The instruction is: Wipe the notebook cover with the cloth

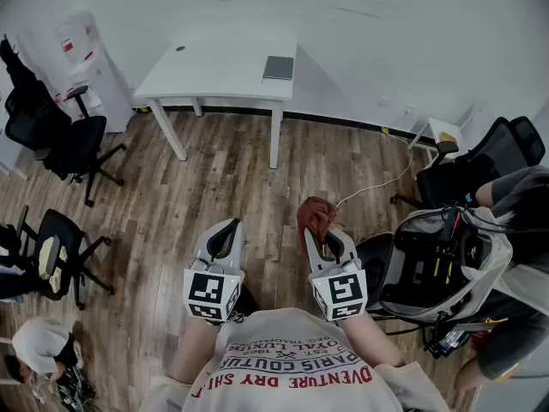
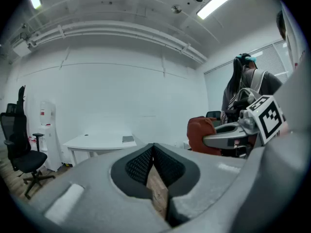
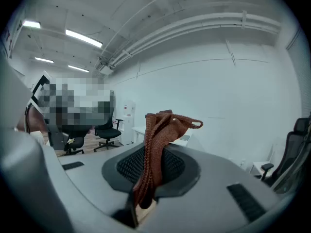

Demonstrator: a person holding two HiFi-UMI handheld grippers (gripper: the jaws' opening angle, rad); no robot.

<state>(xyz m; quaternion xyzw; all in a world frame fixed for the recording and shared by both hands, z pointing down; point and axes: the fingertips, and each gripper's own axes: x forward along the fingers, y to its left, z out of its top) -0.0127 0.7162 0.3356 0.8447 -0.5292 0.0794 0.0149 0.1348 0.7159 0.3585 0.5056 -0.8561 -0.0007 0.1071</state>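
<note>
The right gripper (image 1: 329, 244) pinches the cloth (image 1: 316, 215), the notebook (image 1: 278, 67) lies well ahead, slightly leftward, and the left gripper (image 1: 225, 237), pressed together, sits equally far.

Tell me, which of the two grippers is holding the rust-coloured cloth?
The right gripper: the cloth is pinched between its jaws and sticks out past them, while the left gripper is shut on nothing.

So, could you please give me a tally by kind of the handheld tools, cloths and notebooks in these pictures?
Tools: 2, the left tool, shut and empty, and the right tool, shut on the cloth
Cloths: 1, the rust-brown cloth
Notebooks: 1, the grey notebook on the far white table
Total: 4
</note>
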